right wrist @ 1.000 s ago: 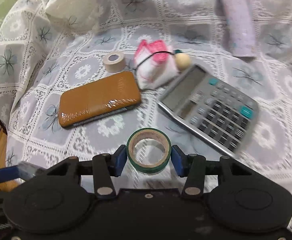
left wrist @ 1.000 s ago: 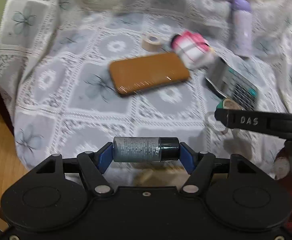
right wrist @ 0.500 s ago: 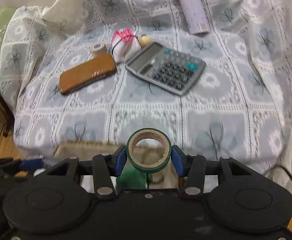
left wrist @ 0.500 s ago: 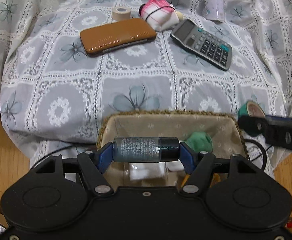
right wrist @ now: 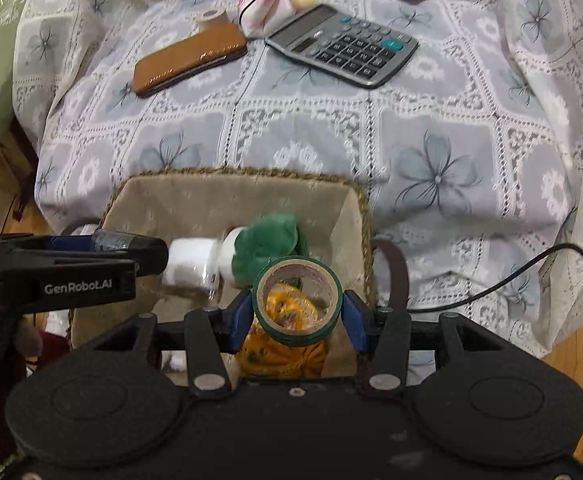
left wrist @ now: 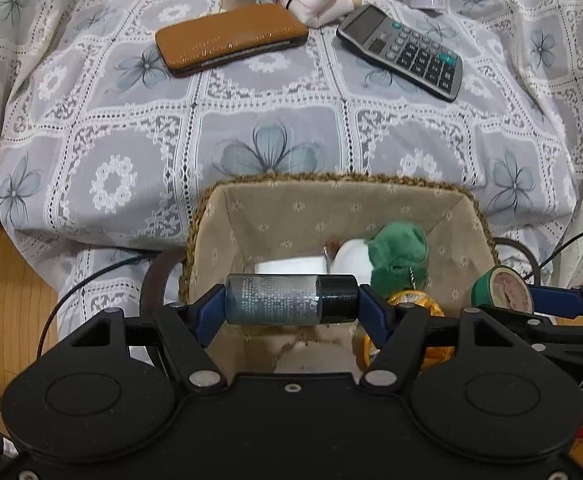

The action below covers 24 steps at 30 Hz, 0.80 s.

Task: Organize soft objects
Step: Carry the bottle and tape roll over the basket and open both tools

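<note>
Bottle and tape roll held over the lined basket

In the left wrist view, our left gripper (left wrist: 291,300) has its fingers clamped on the ends of a small dark bottle (left wrist: 287,299), lying crosswise above the woven basket (left wrist: 331,178), where a green plush (left wrist: 399,252) rests. In the right wrist view, our right gripper (right wrist: 296,312) has its fingers nearly closed on a green tape roll (right wrist: 297,302) above the same basket; a calculator (right wrist: 341,44) and brown case (right wrist: 189,58) lie on the lace-covered counter (right wrist: 431,128) beyond.
</note>
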Motion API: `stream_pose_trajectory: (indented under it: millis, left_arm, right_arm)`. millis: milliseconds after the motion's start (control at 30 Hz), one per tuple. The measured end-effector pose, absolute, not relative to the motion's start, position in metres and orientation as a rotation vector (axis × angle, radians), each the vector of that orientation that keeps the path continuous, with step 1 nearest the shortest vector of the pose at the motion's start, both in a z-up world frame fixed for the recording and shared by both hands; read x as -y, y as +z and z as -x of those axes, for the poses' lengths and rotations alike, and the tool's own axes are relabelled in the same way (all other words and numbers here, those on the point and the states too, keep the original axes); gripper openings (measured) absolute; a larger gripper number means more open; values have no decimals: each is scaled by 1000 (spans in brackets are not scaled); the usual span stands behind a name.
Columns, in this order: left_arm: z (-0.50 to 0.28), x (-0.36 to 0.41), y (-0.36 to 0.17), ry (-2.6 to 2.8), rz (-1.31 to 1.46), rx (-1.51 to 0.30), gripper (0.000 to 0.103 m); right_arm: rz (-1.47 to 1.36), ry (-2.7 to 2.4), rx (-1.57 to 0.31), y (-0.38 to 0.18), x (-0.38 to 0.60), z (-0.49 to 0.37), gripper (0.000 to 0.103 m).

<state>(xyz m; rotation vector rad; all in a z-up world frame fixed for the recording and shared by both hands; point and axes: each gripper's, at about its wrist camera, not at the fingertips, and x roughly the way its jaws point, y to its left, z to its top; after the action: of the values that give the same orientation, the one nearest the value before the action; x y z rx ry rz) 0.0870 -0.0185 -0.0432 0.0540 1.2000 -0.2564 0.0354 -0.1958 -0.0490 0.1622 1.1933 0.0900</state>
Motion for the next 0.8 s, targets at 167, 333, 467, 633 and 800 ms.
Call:
stream_pose_trajectory:
  millis: [167,333,467,633,800]
  left_arm:
    - [-85,15,-47,-240,-57,-1215,65]
    - [-86,12,-47,-232,-53,-1215,69]
    - [-87,14,-47,-245,-54,-1212,75]
    - [-86,17,-47,-253,-55,-1217,76]
    - [-86,14,-45,-250,-54,-1210,76]
  right_arm:
    - [-171,104,-1205,-50,193,-36,48]
    - [-179,103,-1199,-49,195,-40,48]
    - [-191,100,-1192,-49,195,-43,56]
    - [-198,95,-1192,-50,195,-44,56]
    - [-199,92,-1191,-49,195,-44,56]
